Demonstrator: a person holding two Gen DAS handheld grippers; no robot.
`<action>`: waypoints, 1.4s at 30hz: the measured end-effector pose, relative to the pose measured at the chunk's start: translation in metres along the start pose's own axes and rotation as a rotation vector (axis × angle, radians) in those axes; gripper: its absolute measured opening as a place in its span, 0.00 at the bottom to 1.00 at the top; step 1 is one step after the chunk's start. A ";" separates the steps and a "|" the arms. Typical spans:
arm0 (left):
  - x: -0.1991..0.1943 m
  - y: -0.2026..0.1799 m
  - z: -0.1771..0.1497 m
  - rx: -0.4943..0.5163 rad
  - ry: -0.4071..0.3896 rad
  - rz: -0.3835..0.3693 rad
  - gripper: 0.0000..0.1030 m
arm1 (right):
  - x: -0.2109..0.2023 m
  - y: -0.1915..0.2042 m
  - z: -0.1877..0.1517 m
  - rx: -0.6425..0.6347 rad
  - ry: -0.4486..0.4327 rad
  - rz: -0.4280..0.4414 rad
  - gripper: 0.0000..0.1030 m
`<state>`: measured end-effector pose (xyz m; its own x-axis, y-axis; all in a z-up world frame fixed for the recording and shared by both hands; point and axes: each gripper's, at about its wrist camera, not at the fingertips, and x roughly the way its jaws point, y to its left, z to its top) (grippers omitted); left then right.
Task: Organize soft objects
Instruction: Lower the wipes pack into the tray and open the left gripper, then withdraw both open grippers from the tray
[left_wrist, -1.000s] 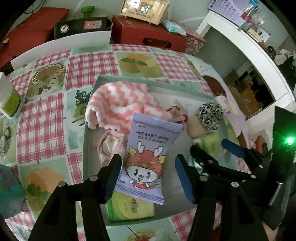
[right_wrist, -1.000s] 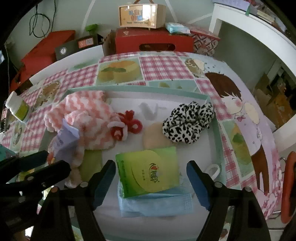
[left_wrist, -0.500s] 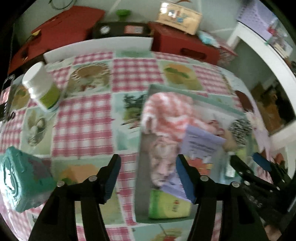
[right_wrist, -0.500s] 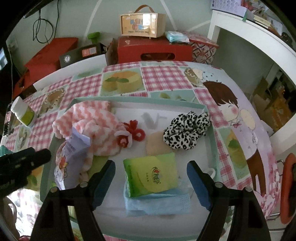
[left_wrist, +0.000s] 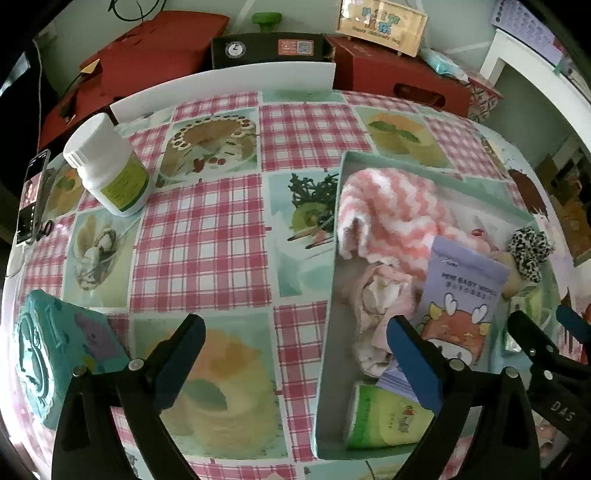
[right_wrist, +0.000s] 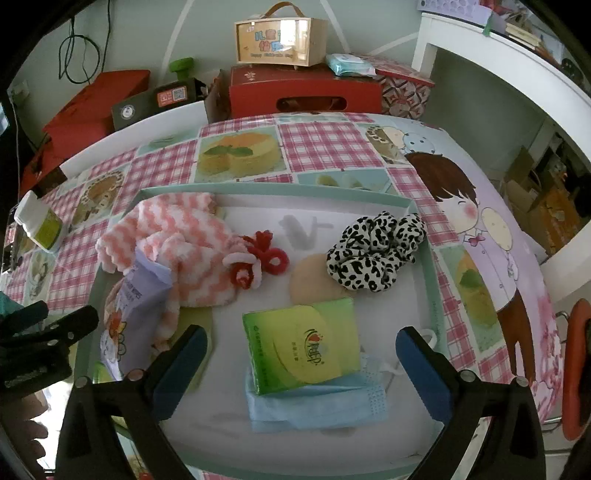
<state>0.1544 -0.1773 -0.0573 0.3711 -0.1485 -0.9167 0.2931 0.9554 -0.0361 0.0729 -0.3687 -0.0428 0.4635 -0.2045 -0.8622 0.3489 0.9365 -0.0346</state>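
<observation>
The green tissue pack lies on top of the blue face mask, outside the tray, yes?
Not quite. The green tissue pack does lie on top of the blue face mask, but both are inside the tray, not outside it. The right wrist view shows this.

We were in a lived-in home room. A table (right_wrist: 325, 140) wore a pink-check oilcloth printed with cakes and a cartoon child. Beyond it, at twelve o'clock, red gift boxes (right_wrist: 303, 94) and a children's carry box (right_wrist: 280, 35) sat stacked by the wall. At two o'clock stood a white shelf (right_wrist: 498, 55) with books.
</observation>
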 end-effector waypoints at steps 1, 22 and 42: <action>0.000 0.001 0.000 -0.003 0.001 0.000 0.96 | 0.000 0.000 0.000 0.000 0.001 0.000 1.00; -0.028 0.015 -0.005 -0.093 -0.015 0.055 0.96 | -0.006 0.008 -0.004 -0.026 -0.009 0.009 1.00; -0.058 0.033 -0.087 -0.086 -0.009 0.145 0.96 | -0.037 0.027 -0.054 -0.071 0.001 0.041 1.00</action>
<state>0.0658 -0.1151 -0.0402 0.4119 -0.0097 -0.9112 0.1593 0.9853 0.0615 0.0212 -0.3205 -0.0393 0.4756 -0.1653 -0.8640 0.2706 0.9621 -0.0351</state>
